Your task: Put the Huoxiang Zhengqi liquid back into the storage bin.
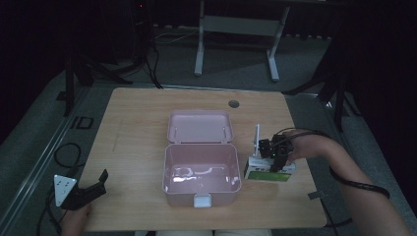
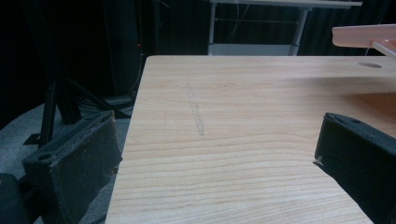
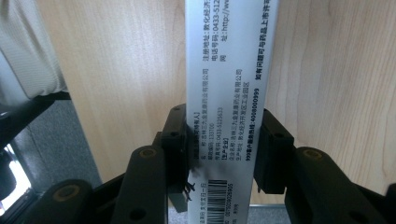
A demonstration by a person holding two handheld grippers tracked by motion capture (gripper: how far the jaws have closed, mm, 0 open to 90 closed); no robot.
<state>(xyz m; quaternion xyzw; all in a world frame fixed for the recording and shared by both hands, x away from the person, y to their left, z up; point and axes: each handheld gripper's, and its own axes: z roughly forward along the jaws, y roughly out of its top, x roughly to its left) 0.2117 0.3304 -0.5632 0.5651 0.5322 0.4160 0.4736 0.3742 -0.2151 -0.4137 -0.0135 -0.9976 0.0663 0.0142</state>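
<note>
The right gripper has its jaws clamped on the carton near the table's right edge, probably just lifting it. The open pink box at centre is empty, so loading remains. The left gripper idles wide at the front-left corner.

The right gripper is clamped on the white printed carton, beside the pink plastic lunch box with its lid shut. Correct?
Not quite: the pink plastic lunch box has its lid open, as the high view shows. The right gripper is indeed clamped on the white printed carton.
</note>
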